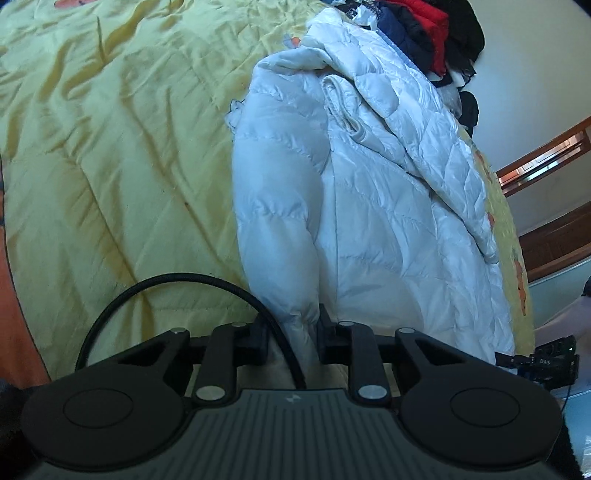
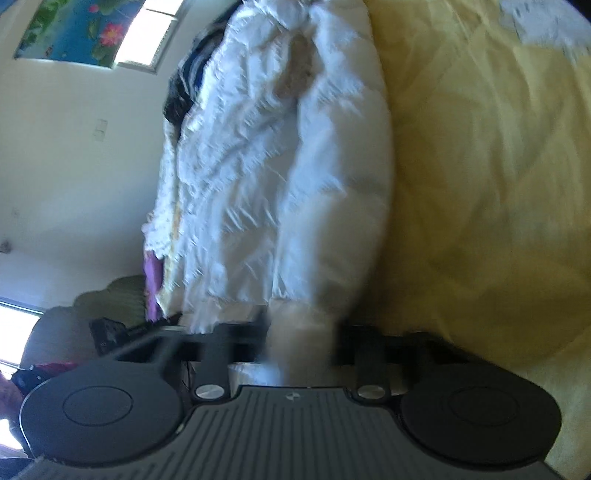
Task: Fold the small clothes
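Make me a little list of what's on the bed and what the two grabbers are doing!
bed cover: yellow quilt, wrinkled
main garment: white puffy jacket lying on the quilt
left gripper: shut on the jacket's sleeve cuff
right gripper: shut on a cuff of the same jacket; view is blurred
other clothes: dark, red and navy pile past the jacket
fold state: not yet neatly folded

I can read only "DAS" in small white letters on the black device (image 1: 543, 363) at the left-wrist view's right edge; other markings illegible.
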`<state>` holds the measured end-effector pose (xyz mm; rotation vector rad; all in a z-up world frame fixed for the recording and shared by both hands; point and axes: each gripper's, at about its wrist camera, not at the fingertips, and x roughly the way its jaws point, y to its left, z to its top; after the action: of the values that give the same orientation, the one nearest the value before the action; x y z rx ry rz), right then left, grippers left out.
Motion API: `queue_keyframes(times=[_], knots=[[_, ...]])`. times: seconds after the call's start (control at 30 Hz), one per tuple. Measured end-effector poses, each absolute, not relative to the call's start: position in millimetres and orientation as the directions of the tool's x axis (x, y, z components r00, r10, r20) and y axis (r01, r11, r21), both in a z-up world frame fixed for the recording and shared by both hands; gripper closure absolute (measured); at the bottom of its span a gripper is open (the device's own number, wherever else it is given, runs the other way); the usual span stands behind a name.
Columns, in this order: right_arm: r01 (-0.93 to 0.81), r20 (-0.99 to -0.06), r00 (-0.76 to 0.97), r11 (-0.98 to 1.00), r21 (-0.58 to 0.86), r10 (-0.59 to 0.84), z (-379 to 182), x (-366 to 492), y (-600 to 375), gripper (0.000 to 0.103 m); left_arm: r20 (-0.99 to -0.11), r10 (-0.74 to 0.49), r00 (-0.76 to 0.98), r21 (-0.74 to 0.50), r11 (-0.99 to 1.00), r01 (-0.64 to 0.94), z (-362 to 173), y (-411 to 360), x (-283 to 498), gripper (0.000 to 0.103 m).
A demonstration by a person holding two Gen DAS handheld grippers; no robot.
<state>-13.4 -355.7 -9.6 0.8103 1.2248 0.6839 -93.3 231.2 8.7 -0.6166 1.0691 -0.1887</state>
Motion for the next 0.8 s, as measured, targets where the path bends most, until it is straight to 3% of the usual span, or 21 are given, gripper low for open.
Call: queue_keyframes(times=[0.17, 0.27, 0.33, 0.4, 0.43, 0.5, 0.6, 0.8], knots=[[0.028, -0.491, 0.196, 0.496, 0.868, 0.849, -17, -11, -361, 0.073, -0.764, -0.470, 0.442, -0.567, 0.816, -0.113, 8, 226, -90, 0.079], [0.026, -0.477, 0.185, 0.481, 0.876, 0.859, -17, -10, -360, 0.067, -0.748, -0.496, 0.441, -0.592, 0.799, -0.105, 8, 223, -87, 0.065], [0.021, -0.475, 0.180, 0.479, 0.877, 0.861, -17, -10, -358, 0.066, -0.747, -0.487, 0.452, -0.588, 0.801, -0.109, 8, 221, -85, 0.071], [0.009, -0.470, 0.180, 0.477, 0.879, 0.864, -16, -12, -356, 0.069, -0.762, -0.468, 0.448, -0.565, 0.818, -0.106, 8, 219, -85, 0.089], [-0.001, -0.474, 0.176, 0.482, 0.876, 0.863, -15, -13, -355, 0.078, -0.763, -0.464, 0.449, -0.561, 0.821, -0.104, 9, 220, -87, 0.090], [-0.026, -0.481, 0.192, 0.495, 0.869, 0.855, -13, -16, -352, 0.082, -0.765, -0.455, 0.456, -0.554, 0.826, -0.105, 13, 221, -89, 0.092], [-0.025, -0.431, 0.223, 0.447, 0.894, 0.875, -11, -19, -356, 0.084, -0.748, -0.462, 0.477, -0.565, 0.820, -0.092, 24, 220, -91, 0.093], [-0.051, -0.249, 0.278, 0.273, 0.961, 0.928, 11, -12, -360, 0.085, -0.625, -0.538, 0.565, -0.674, 0.737, -0.044, 58, 231, -85, 0.093]])
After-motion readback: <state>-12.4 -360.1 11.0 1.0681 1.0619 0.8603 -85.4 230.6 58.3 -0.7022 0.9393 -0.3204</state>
